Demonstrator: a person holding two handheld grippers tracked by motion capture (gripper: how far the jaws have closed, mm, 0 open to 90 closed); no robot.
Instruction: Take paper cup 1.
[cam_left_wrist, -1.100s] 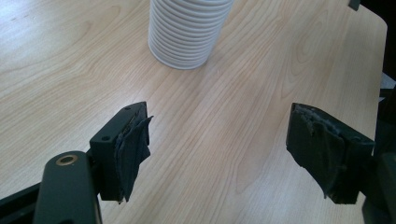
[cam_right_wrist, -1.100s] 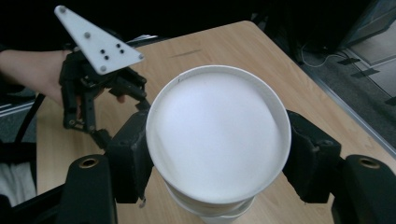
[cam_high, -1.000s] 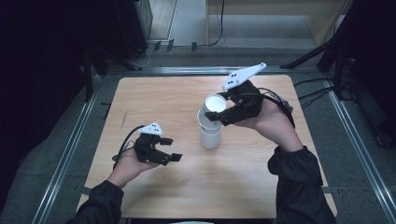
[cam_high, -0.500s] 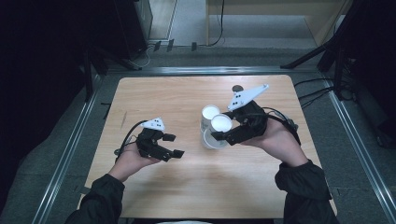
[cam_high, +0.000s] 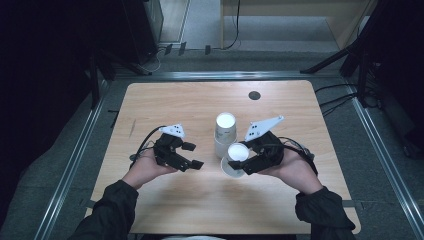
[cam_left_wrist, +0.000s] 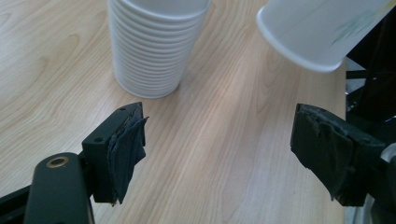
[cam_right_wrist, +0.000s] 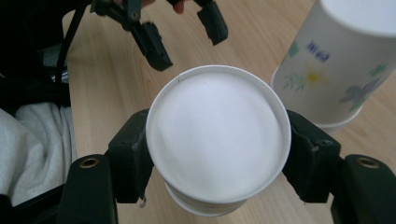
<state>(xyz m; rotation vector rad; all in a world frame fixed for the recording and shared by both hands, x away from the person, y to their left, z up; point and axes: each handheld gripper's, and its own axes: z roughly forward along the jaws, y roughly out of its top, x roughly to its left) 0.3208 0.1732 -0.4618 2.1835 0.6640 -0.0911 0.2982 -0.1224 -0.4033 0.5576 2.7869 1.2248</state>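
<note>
The right gripper clamps a paper cup (upside down), at five o'clock from the cup stack; the left gripper gapes wide, empty.

Light wooden table on grey carpeted floor, metal rails alongside, dark surroundings, cables beyond.

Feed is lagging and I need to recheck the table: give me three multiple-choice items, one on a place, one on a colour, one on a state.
1. Where is the stack of cups?
A. table's middle
B. far left corner
C. on the floor

2. Colour of the held cup's bottom?
A. red
B. white
C. black

3. The left gripper is:
A. shut on a cup
B. shut, holding nothing
C. open, holding nothing

Answers: 1 A, the high view shows it mid-table. 2 B, its bottom faces the right gripper's camera. 3 C, jaws apart over bare wood.
</note>
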